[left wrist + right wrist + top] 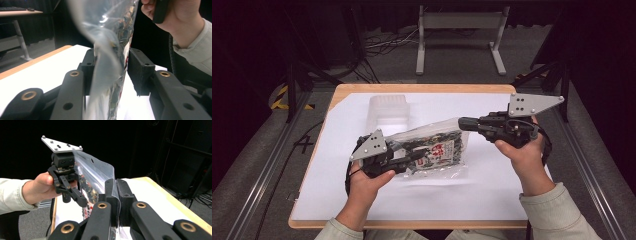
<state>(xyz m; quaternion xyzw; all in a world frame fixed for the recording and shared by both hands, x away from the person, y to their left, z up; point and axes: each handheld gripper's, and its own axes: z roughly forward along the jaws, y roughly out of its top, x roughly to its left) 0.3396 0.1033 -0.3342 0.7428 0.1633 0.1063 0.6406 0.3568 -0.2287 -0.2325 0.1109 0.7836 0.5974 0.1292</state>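
You had the clear plastic bag strung between both grippers above the white sheet covering the table, w/ its lower edge apparently near or on the sheet. The right gripper was pinching the bag's top strip: in the right gripper view its jaws were pressed together on the thin clear film, so that end rode higher. The left gripper sat at the bag's lower left. In the left gripper view the bag ran between the jaws, but there was a visible gap on the right side, so they looked spread around it, not clamped (couldn't be sure from the high view). My read: you held the top edge taut w/ one hand so the other could grab or pull elsewhere, maybe to open it.

Bag: glossy, crinkly film, flat pouch shape, dark loose bits inside plus a red-and-white printed label. It'd flex and slip easily. A translucent ribbed plastic container lay behind the bag on the sheet, apart from both grippers.
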